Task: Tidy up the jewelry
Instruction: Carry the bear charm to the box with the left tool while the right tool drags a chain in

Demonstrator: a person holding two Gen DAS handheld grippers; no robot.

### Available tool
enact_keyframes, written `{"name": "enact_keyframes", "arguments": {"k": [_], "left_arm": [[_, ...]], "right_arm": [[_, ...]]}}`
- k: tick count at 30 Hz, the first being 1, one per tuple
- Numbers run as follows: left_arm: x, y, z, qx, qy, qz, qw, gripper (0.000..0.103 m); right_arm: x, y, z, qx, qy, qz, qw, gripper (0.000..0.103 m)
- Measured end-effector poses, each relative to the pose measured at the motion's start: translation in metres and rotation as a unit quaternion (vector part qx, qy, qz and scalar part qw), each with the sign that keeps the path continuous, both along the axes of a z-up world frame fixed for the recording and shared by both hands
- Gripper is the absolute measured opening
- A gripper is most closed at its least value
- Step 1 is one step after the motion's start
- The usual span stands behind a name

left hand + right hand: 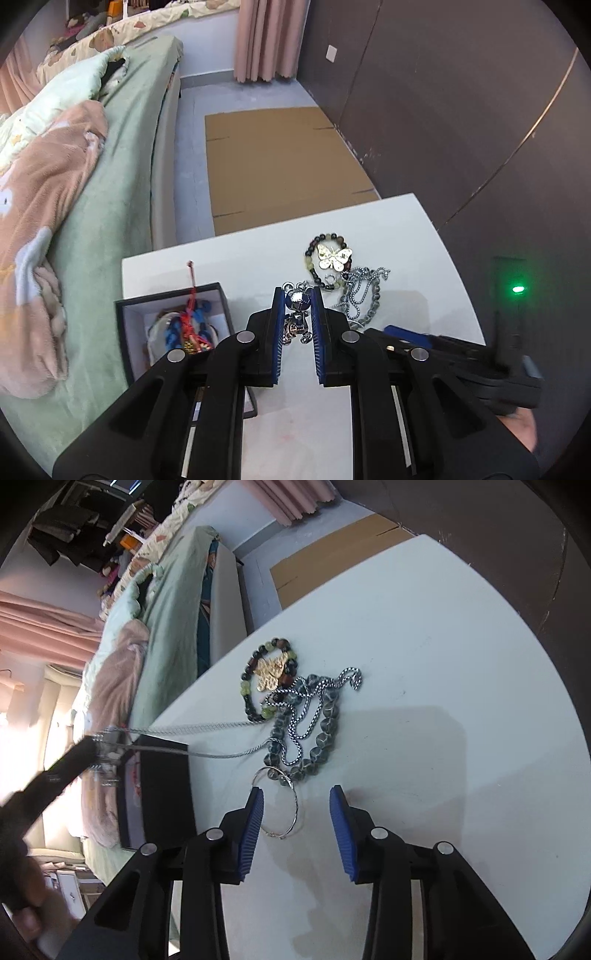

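My left gripper (298,300) is shut on a silver bear pendant (297,314) and holds it above the white table (258,266). Its chain (207,734) stretches taut back to the jewelry pile. The pile holds a beaded bracelet (314,258) with a gold butterfly (334,256), a silver rope chain (314,701) and a grey bead strand (325,734). A black box (170,317) at the left holds red and blue items (192,325). My right gripper (296,794) is open over a thin silver hoop (284,805), near the pile.
A bed with green sheet (110,177) and pink blanket (44,206) runs along the left. Flat cardboard (280,162) lies on the floor beyond the table. A dark wall (461,110) stands on the right. The table's far edge is close behind the pile.
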State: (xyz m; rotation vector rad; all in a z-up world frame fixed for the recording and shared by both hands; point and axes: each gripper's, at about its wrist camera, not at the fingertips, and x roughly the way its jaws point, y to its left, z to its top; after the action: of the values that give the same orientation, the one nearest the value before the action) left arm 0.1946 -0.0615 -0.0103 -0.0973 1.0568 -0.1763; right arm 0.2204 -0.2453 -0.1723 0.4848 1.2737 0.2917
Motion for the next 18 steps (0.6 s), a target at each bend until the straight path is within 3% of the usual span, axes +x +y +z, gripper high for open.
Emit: {"name": "enact_keyframes", "arguments": {"k": [5,7,9,18], "left_arm": [[-0.007,0.007,0.020,-0.002,-0.018,-0.002,0.9998,0.014],[-0.010,0.008,0.029,-0.002,-0.025,-0.003,0.9997,0.014],[-0.014,0.010,0.043,-0.002,-0.036,-0.004,0.9993,0.014],[-0.036,0.017,0.116,0.007,-0.098,-0.006,0.9952,0.014]], "right_arm": [[0.002,0.016,-0.003,-0.019,-0.002,0.012,1.000,0.026],[0.002,0.025,-0.004,-0.033,-0.004,0.026,0.999,0.009],[0.002,0.027,-0.007,-0.037,-0.001,0.031,0.999,0.003],[-0.004,0.027,0.030,0.003,-0.067,0.024,0.997,0.002]]}}
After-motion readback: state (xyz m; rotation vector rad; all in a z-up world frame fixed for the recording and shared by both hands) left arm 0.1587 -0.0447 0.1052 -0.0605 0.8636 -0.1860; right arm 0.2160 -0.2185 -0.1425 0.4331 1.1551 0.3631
